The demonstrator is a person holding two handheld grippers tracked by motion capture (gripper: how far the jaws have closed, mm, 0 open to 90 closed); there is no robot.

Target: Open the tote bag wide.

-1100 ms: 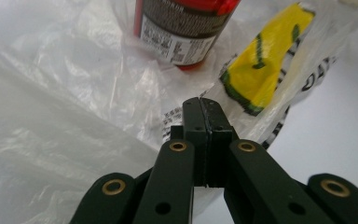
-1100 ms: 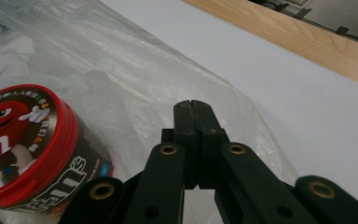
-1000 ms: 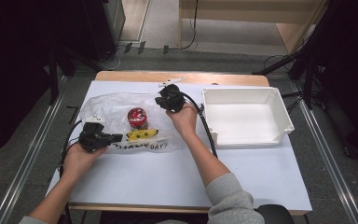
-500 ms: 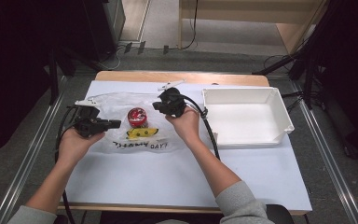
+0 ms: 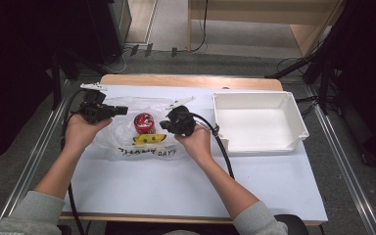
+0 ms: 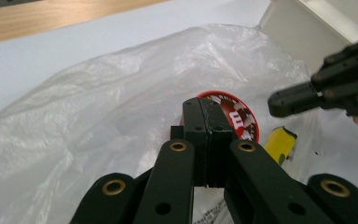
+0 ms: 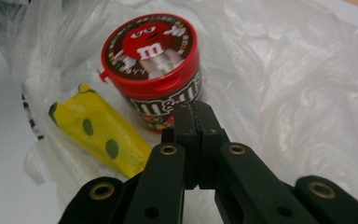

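Right gripper (image 5: 168,124) neared the "m&m's" tub (image 7: 151,65).

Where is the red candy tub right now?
In the high view the red candy tub stands upright on the clear plastic bag, left of the table's middle, between the two grippers, with the yellow spotted packet just in front of it.

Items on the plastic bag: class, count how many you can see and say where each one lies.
2. The red candy tub stands upright near the middle of the plastic bag; the yellow packet lies just in front of it. More could be hidden under the folds.
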